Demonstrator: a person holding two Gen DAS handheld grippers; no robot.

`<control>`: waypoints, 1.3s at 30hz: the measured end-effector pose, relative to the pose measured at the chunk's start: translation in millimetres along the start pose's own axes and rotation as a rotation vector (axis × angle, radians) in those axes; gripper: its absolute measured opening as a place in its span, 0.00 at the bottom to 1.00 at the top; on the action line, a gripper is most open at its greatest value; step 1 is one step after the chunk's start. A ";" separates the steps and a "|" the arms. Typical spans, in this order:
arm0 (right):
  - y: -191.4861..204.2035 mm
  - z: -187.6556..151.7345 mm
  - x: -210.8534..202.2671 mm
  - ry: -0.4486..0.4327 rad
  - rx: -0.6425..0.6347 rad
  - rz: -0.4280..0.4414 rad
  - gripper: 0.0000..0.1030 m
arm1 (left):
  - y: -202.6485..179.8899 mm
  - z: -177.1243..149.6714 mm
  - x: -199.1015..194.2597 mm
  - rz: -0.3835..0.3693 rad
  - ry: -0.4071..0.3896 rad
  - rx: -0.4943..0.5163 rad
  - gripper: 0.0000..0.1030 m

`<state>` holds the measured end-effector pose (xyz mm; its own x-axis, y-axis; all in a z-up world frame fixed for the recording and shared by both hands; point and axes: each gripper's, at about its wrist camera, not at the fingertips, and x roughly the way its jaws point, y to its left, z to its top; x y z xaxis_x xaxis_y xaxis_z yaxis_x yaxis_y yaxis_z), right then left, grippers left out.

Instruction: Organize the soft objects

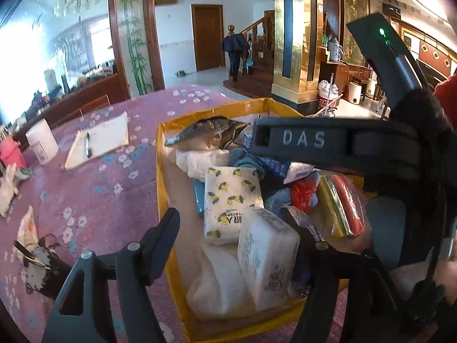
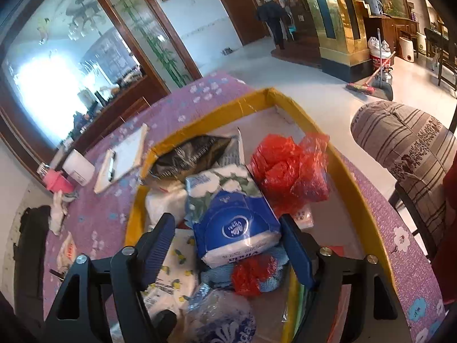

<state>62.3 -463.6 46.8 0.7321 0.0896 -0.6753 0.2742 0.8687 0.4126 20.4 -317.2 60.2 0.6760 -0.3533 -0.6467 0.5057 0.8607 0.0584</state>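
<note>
A yellow-rimmed box (image 1: 161,171) on the purple flowered table holds soft packs. In the left wrist view my left gripper (image 1: 234,223) is open above a lemon-print tissue pack (image 1: 231,197) and a white tissue pack (image 1: 265,260). The right gripper's body crosses this view on the right. In the right wrist view my right gripper (image 2: 228,234) is open with its fingers either side of a blue Vinda tissue pack (image 2: 237,228), not touching it. A red plastic bag (image 2: 288,171), a dark foil bag (image 2: 191,151) and blue cloth (image 2: 220,274) lie in the yellow-rimmed box (image 2: 351,177).
A notebook with a pen (image 1: 97,140), a white cup (image 1: 41,140) and a pink cup (image 1: 11,154) stand on the table to the left. Small wrappers (image 1: 27,228) lie near the left edge. A striped cushioned chair (image 2: 405,148) stands to the right.
</note>
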 end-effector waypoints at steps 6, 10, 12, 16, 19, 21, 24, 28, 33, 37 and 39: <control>4.4 1.5 -11.0 -0.048 0.004 0.025 0.83 | -9.7 -1.6 -12.7 0.076 -0.079 0.057 0.74; 5.7 2.5 -11.5 -0.054 0.005 0.024 0.83 | -10.4 -1.9 -17.1 0.101 -0.104 0.069 0.74; 6.1 2.5 -11.6 -0.055 0.003 0.024 0.83 | -9.9 -1.7 -17.3 0.107 -0.110 0.071 0.74; 6.5 2.9 -11.5 -0.056 0.003 0.021 0.83 | -9.1 -1.9 -18.1 0.122 -0.123 0.078 0.74; 5.7 3.1 -12.1 -0.059 0.006 0.024 0.84 | -9.6 -2.1 -19.0 0.131 -0.133 0.082 0.74; 5.6 3.1 -13.3 -0.066 0.004 0.015 0.85 | -9.6 -1.9 -18.8 0.137 -0.139 0.086 0.74; 6.0 2.8 -14.6 -0.073 0.001 0.009 0.87 | -10.1 -2.4 -19.5 0.144 -0.143 0.088 0.76; 3.9 2.5 -15.6 -0.071 0.011 -0.005 0.89 | -10.2 -3.1 -22.6 0.151 -0.154 0.089 0.81; 2.9 -3.6 -31.1 -0.093 0.005 -0.036 0.91 | -12.4 -4.3 -30.9 0.165 -0.173 0.099 0.89; 3.4 -11.6 -59.4 -0.164 -0.038 -0.105 0.97 | -7.6 -2.1 -40.2 0.158 -0.156 0.066 0.94; 1.9 -15.1 -74.3 -0.203 -0.050 -0.132 0.99 | -1.4 -1.5 -49.4 0.150 -0.140 0.039 0.94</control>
<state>-1.0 -461.3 88.6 0.8036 -0.1213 -0.5826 0.3482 0.8898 0.2950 -14.5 -300.4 90.9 0.8119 -0.2718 -0.5166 0.4120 0.8938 0.1773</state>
